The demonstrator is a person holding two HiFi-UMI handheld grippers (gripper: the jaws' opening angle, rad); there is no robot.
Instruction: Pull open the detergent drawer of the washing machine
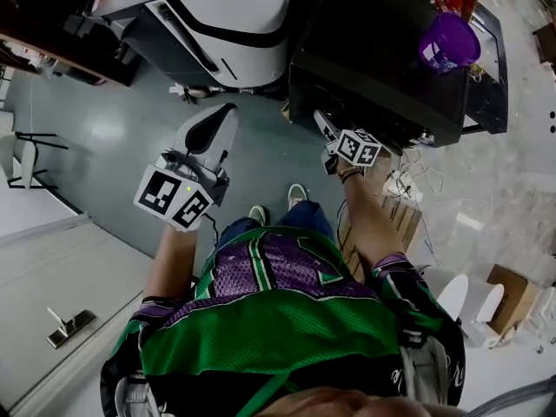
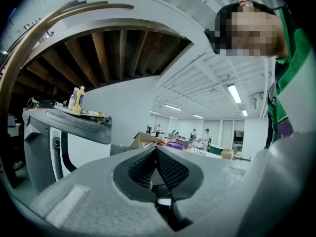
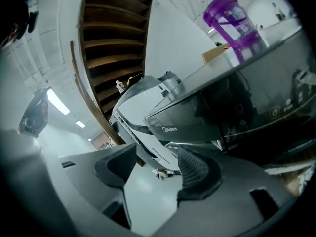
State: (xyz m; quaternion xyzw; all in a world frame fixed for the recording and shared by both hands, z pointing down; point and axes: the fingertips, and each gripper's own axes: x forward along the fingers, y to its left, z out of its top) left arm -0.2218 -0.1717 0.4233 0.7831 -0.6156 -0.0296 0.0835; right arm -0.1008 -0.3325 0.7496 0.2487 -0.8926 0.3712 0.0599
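Observation:
The black washing machine stands at the upper right of the head view. Its dark front panel with pale lettering juts toward me in the right gripper view. My right gripper is at the machine's upper left front corner, open and holding nothing. Its right pad sits just under that panel; I cannot tell whether they touch. My left gripper hangs over the floor to the left, away from the machine. It is shut, the pads pressed together on nothing.
A white-and-grey machine stands left of the black one, with bottles on its top. A purple jug sits on the black machine. Cables and cardboard boxes lie at the right. A door with a handle is at the left.

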